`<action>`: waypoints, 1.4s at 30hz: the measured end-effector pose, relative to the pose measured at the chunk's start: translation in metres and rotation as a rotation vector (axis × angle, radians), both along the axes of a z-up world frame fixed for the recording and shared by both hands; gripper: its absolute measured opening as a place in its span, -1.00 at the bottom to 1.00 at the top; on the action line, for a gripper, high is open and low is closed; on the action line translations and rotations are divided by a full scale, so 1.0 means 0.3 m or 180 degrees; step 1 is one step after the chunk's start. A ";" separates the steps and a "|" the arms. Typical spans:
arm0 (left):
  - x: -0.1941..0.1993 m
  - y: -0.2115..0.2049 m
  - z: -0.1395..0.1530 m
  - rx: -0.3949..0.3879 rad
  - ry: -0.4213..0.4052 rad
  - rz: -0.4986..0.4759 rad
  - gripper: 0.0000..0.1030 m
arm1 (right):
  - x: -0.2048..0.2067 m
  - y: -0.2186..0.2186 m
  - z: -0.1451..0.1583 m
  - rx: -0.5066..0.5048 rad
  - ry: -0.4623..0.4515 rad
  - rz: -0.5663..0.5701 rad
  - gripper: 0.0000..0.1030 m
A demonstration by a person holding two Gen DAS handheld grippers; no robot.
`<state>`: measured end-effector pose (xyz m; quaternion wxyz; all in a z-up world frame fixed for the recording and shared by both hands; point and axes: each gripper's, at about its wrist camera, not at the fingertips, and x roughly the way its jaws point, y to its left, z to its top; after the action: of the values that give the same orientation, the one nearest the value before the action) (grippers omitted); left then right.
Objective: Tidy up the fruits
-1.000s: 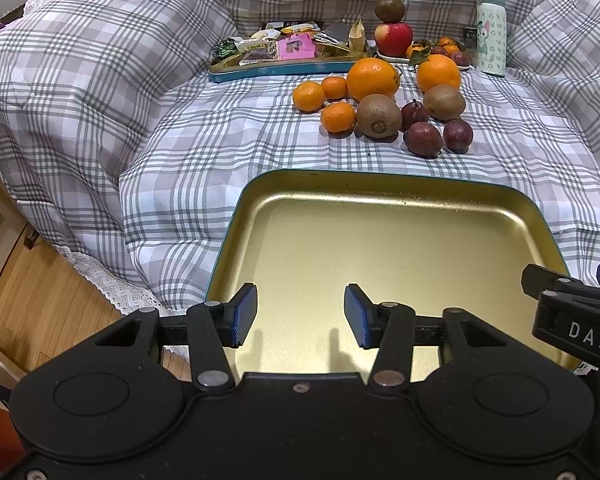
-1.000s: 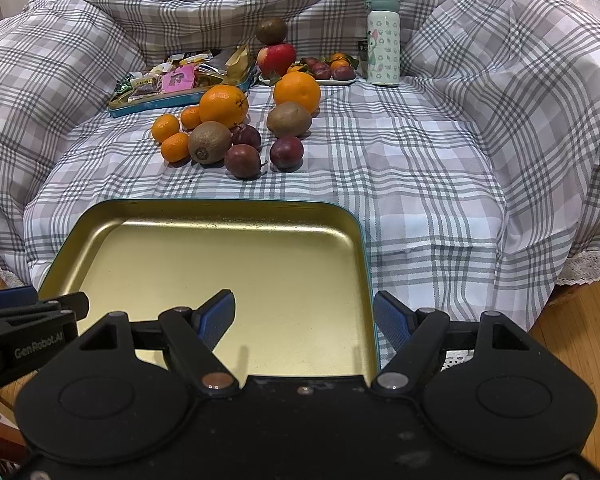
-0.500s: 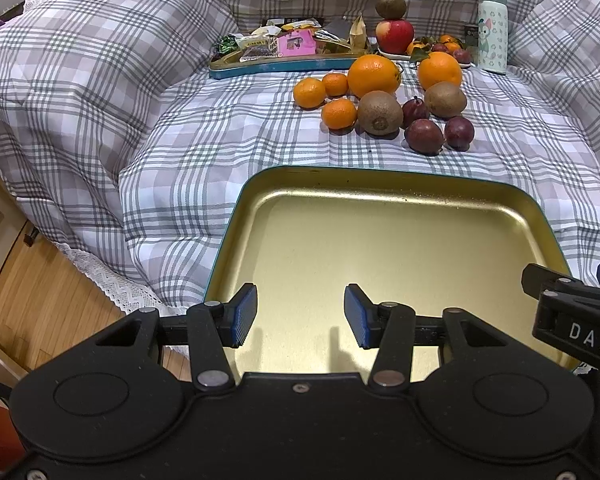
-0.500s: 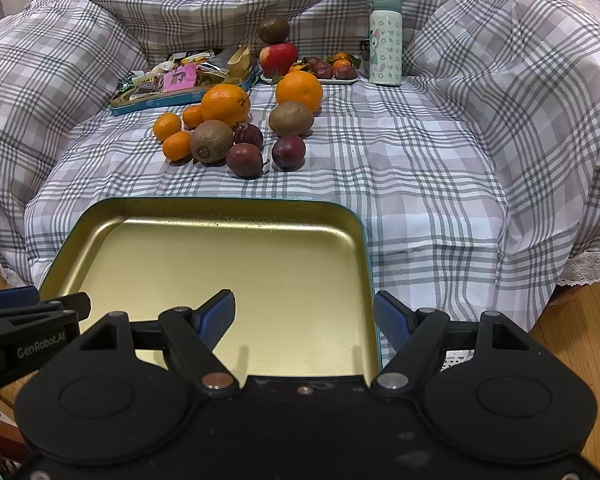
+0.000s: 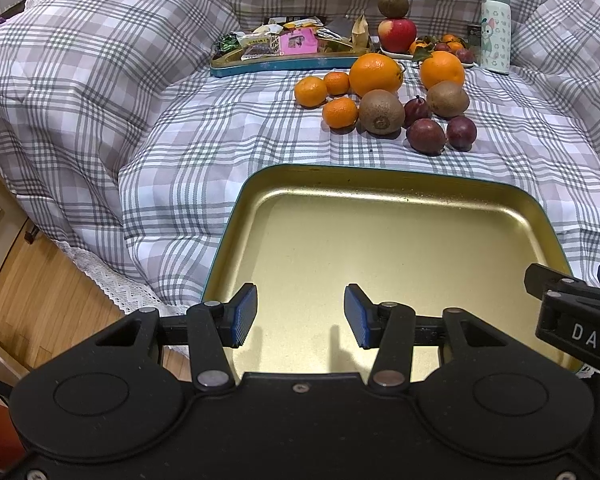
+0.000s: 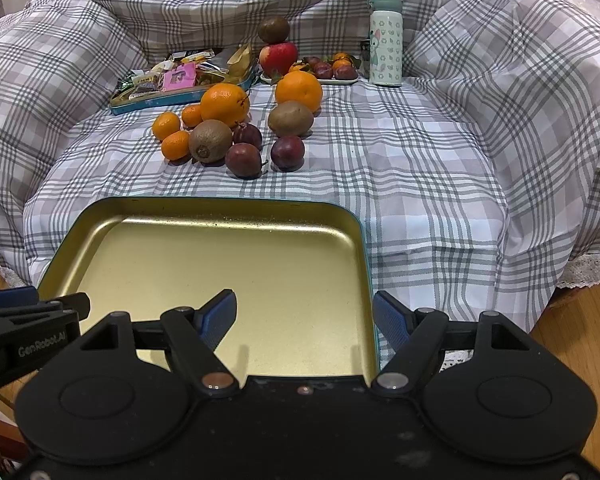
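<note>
A gold tray with a teal rim (image 5: pixel 380 176) (image 6: pixel 220 204) lies empty on the plaid cloth right in front of me. Beyond it sits a cluster of loose fruit: two big oranges (image 5: pixel 375 74) (image 6: pixel 299 90), three small mandarins (image 5: pixel 340 112) (image 6: pixel 175 145), two kiwis (image 5: pixel 381 111) (image 6: pixel 210 141) and three dark plums (image 5: pixel 426 136) (image 6: pixel 243 159). My left gripper (image 5: pixel 300 316) hangs open over the tray's near left part. My right gripper (image 6: pixel 304 316) hovers over the tray's near right corner, jaws wide and closing slightly, nothing between them.
At the back stand a teal tray of snack packets (image 5: pixel 284 50) (image 6: pixel 180 88), a small plate (image 6: pixel 312 78) with an apple (image 5: pixel 397 34), a brown fruit stacked on top and small fruit, and a pale flask (image 5: pixel 495 28) (image 6: pixel 386 40). Quilt folds rise on both sides; wooden floor lies below.
The jaws of my right gripper have narrowed a little. Both hands and all the fruit stay where they were.
</note>
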<state>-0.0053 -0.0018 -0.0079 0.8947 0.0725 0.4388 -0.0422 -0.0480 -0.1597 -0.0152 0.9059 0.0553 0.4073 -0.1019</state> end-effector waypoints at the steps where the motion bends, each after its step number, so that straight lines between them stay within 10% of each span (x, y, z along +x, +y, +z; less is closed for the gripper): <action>1: 0.003 -0.001 -0.001 0.0003 0.0010 0.0006 0.07 | 0.001 0.001 0.000 -0.0001 -0.0001 0.0006 0.48; 42: 0.187 -0.012 0.049 -0.0139 -0.0248 -0.0032 0.00 | 0.211 -0.079 -0.010 -0.0077 -0.0050 0.0075 0.40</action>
<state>0.0507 -0.0054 0.0069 0.9122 0.0568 0.4022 -0.0535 0.0152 -0.1833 -0.0181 0.9108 0.0404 0.3995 -0.0957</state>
